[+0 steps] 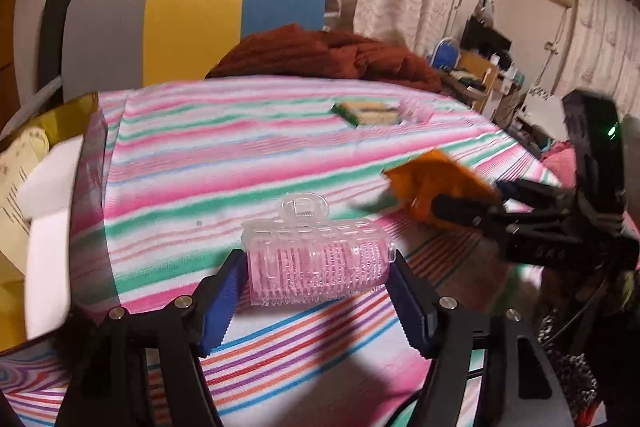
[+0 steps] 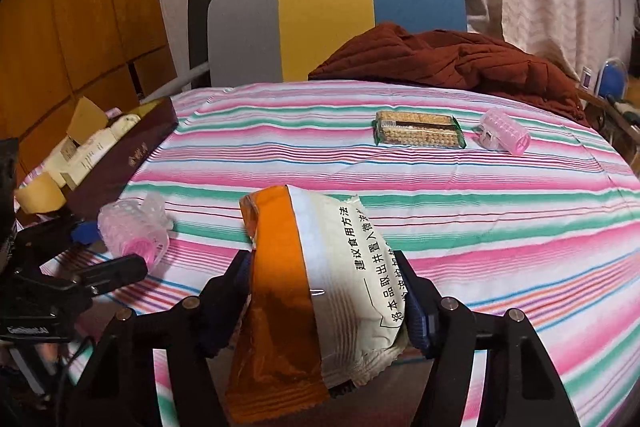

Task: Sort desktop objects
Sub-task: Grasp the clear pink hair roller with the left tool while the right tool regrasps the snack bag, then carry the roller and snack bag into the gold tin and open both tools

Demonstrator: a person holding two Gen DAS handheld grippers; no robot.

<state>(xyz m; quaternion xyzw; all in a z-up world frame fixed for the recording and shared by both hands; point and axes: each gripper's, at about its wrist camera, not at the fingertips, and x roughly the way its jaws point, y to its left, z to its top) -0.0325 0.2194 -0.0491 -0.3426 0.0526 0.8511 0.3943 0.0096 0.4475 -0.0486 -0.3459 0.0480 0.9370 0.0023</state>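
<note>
My left gripper [image 1: 318, 271] is shut on a pink hair roller [image 1: 320, 263] with a clear clip, held just above the striped cloth; the same roller [image 2: 134, 231] shows at the left of the right wrist view. My right gripper [image 2: 324, 287] is shut on an orange and white snack packet [image 2: 316, 283], which also shows blurred as an orange packet [image 1: 436, 187] in the left wrist view. At the far side of the table lie a cracker pack [image 2: 418, 135] and a second pink roller [image 2: 506, 133].
A dark box [image 2: 120, 163] holding papers and cartons sits along the table's left edge, its wall [image 1: 92, 187] close to my left gripper. A rust-red garment [image 2: 448, 55] is heaped at the back, before a grey, yellow and blue chair [image 2: 328, 19]. Cluttered furniture stands far right.
</note>
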